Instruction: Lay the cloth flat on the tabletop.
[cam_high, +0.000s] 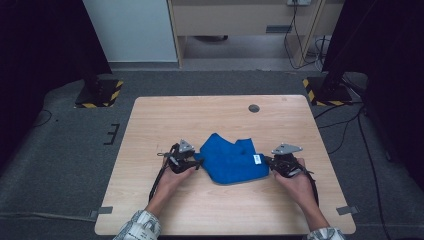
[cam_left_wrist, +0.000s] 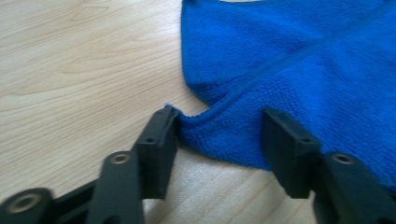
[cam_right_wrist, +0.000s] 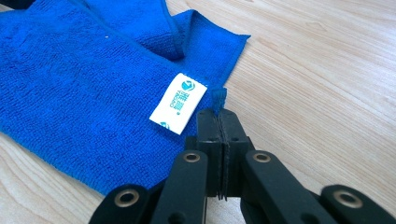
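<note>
Cloth (cam_high: 231, 161) blue, crumpled, lies on tabletop (cam_high: 150, 120) near middle, a bit toward near edge; white tag (cam_high: 257, 159) at its right end; left gripper (cam_high: 194, 162) at cloth's left corner, jaws partly apart, corner between them, one jaw touches cloth edge, other jaw sits over cloth, not pinching; right gripper (cam_high: 270, 161) at cloth's right corner beside tag, jaws tight together, bit of cloth edge pinched between them; both hands rest low over tabletop.

Grey carpet (cam_high: 65, 150), wooden table (cam_high: 220, 107)
</note>
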